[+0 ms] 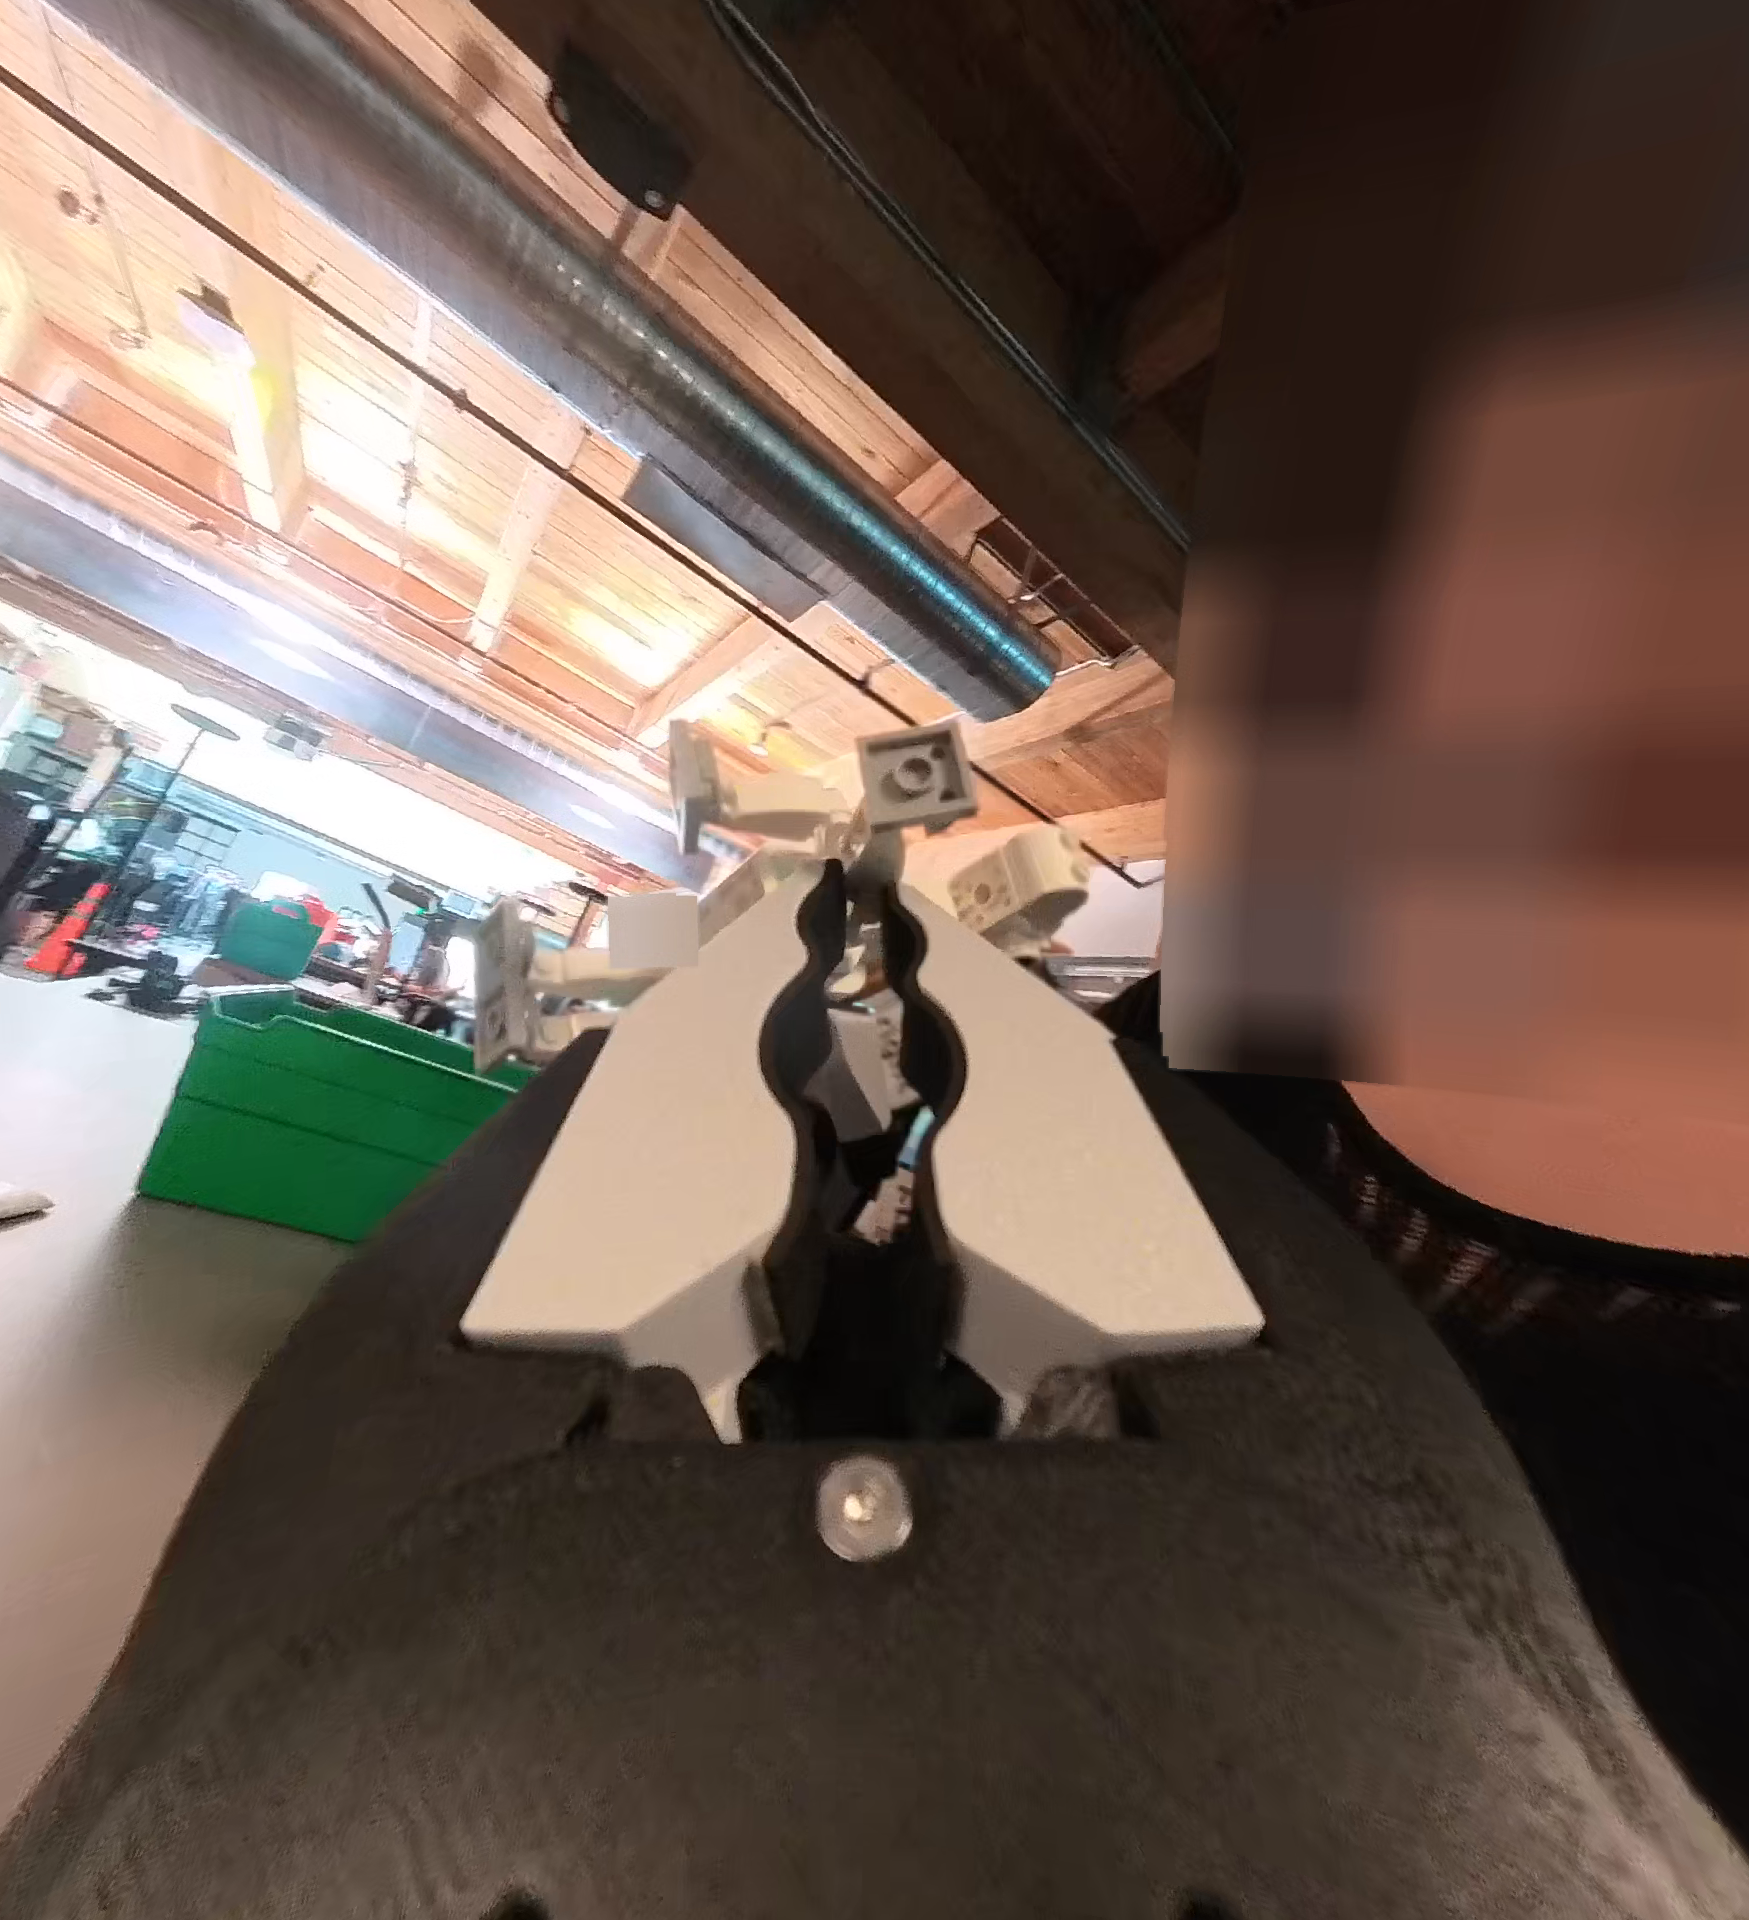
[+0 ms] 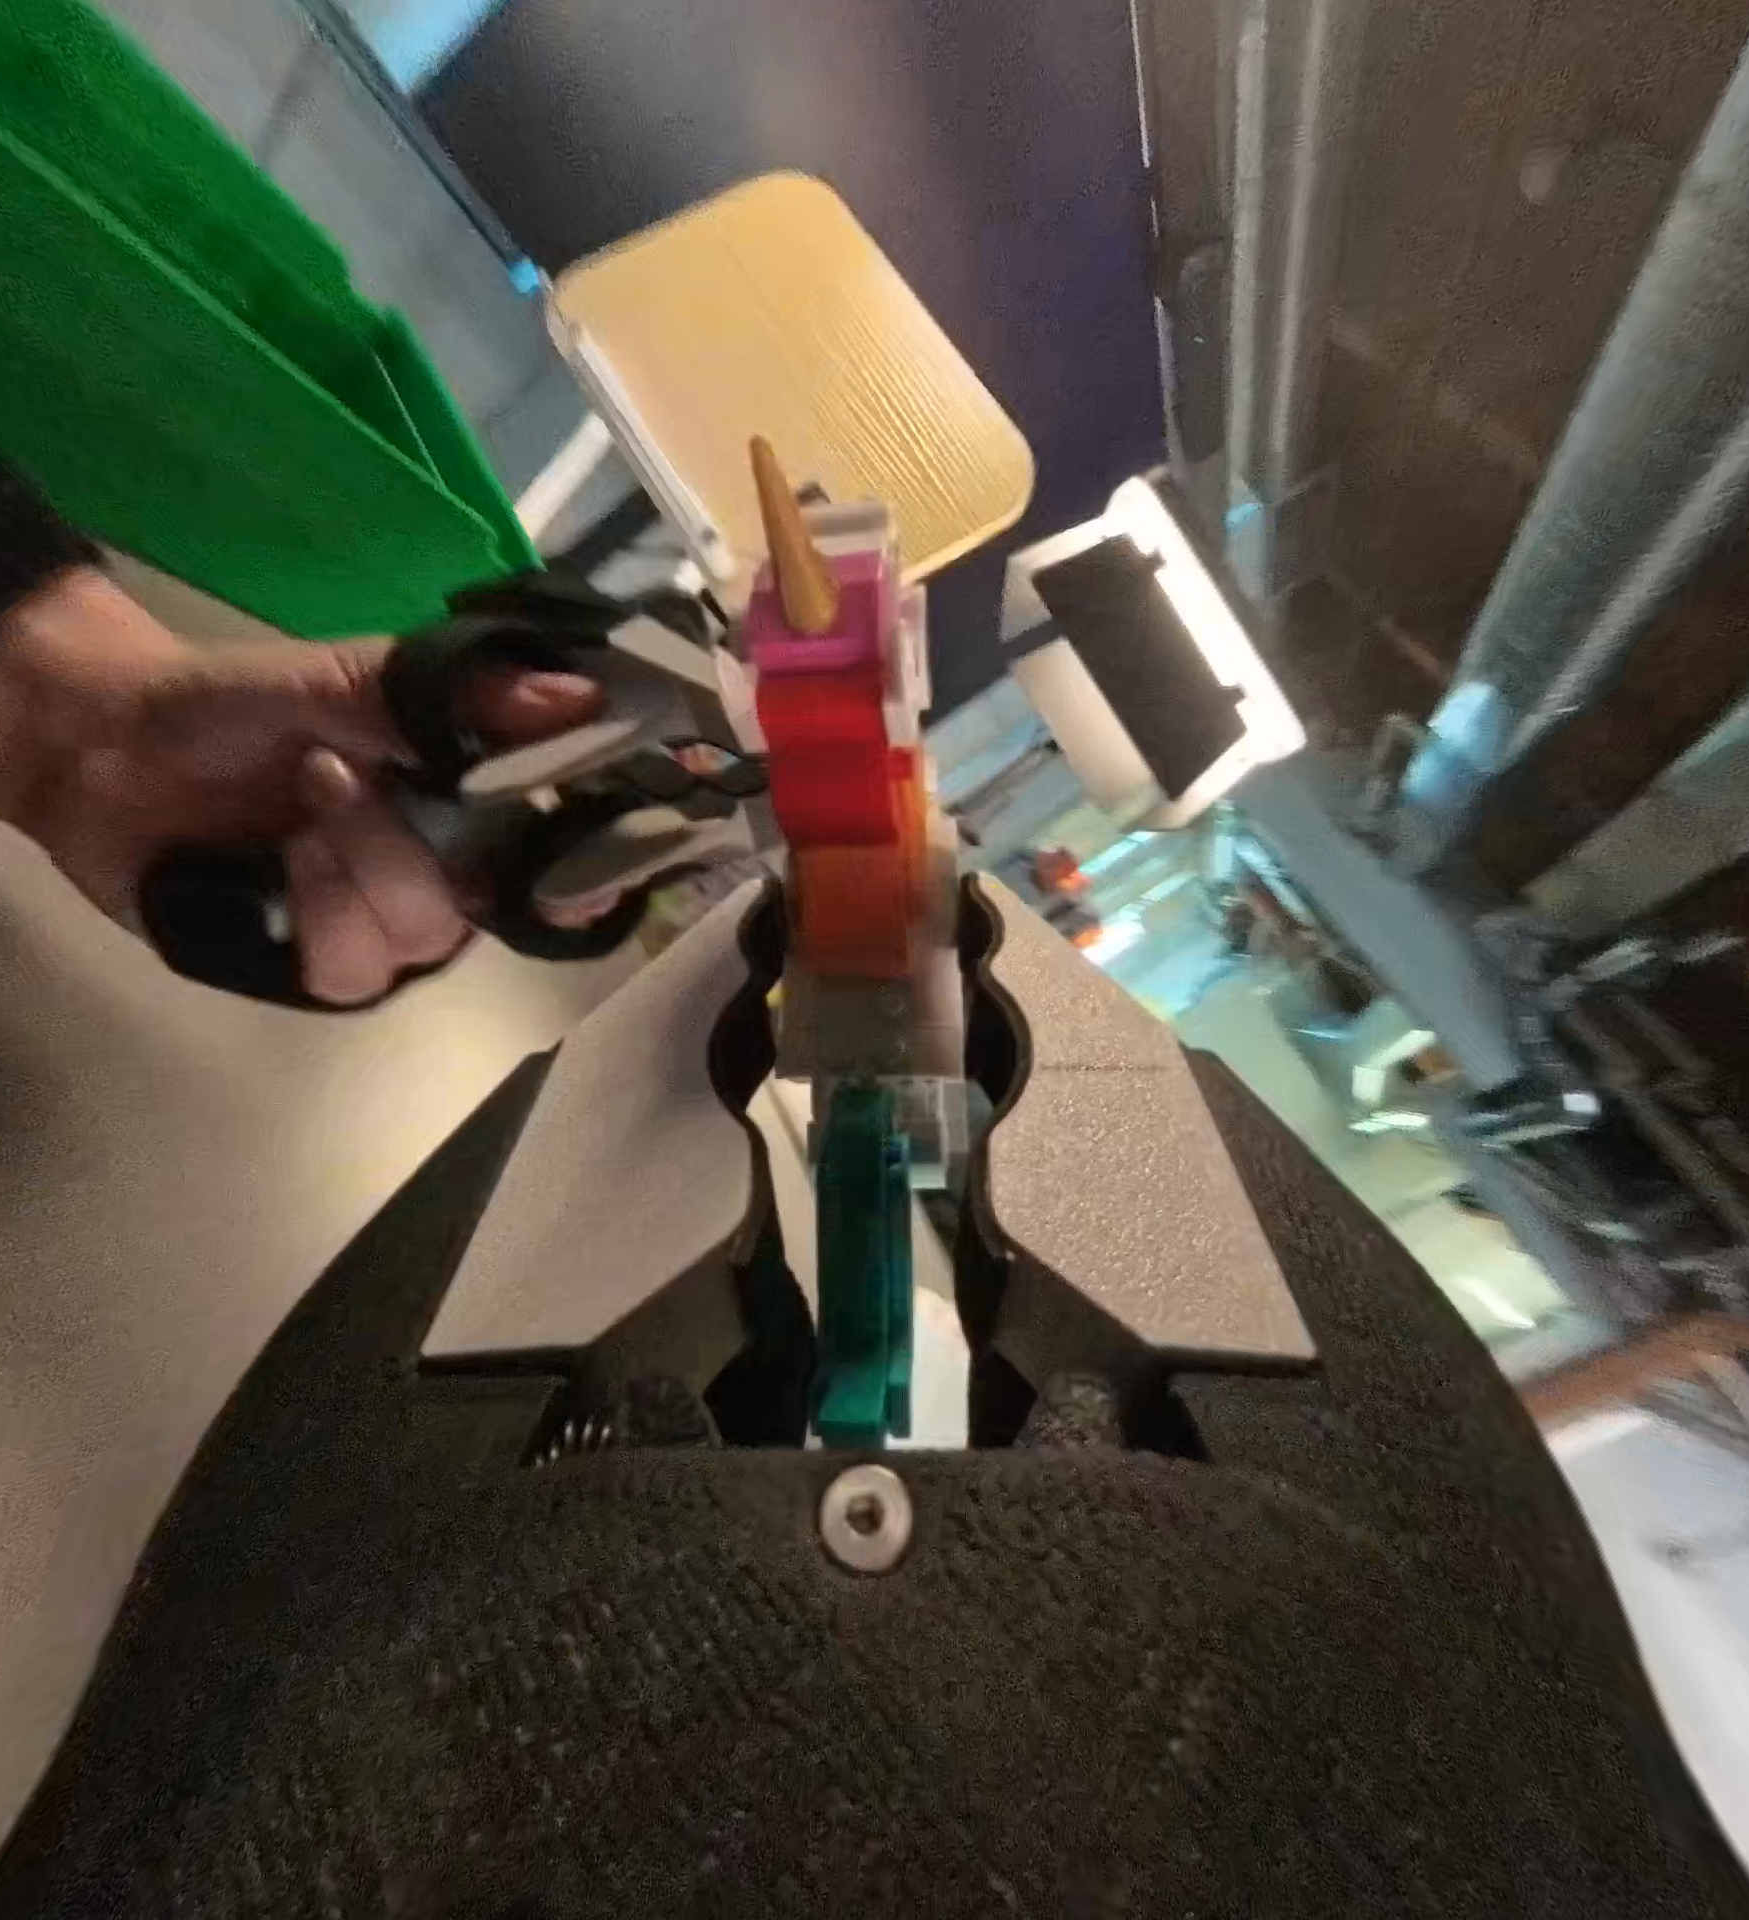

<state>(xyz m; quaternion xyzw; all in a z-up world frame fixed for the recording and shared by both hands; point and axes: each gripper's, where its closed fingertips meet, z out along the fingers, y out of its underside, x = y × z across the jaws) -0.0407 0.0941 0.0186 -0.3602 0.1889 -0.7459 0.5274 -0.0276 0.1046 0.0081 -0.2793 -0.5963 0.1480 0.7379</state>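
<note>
The left gripper (image 1: 854, 883) has its jaws closed on a white brick toy (image 1: 818, 800). The right gripper (image 2: 865, 899) clamps the same toy's (image 2: 849, 821) colourful side, horn at 12 o'clock. A green bin (image 1: 330, 1101) sits on the surface (image 1: 70, 1351) at 9 o'clock.

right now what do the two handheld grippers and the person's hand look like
Both are alike: the left gripper and right gripper each have a rough black body with a silver hex screw at centre, and two pale grey wedge fingers with black wavy inner pads. A spring shows at the right gripper's base. The person's hand passes through black loops; the sleeve is dark.
</note>
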